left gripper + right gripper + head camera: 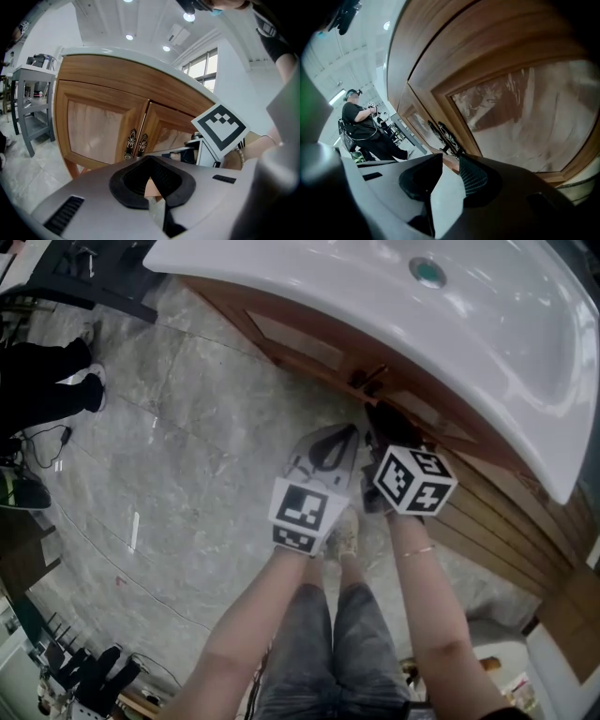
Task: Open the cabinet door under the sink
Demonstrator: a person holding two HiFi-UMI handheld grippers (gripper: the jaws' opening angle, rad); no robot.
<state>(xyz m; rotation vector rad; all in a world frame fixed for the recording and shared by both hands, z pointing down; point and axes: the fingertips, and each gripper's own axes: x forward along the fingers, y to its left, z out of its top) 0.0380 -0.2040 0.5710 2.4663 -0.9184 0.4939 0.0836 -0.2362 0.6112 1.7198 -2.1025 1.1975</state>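
A wooden cabinet with two doors stands under the white sink. Two ornate dark handles sit side by side where the doors meet. In the right gripper view these handles lie just beyond my right gripper, whose jaws stand open with nothing between the pads. In the head view the right gripper reaches close to the handles. My left gripper is shut and empty, held short of the doors. It sits just left of the right one in the head view, left gripper.
The sink's rim overhangs the cabinet above both grippers. A grey metal shelf stands left of the cabinet. A person in black stands further back on the grey marble floor. My own legs and shoes are below the grippers.
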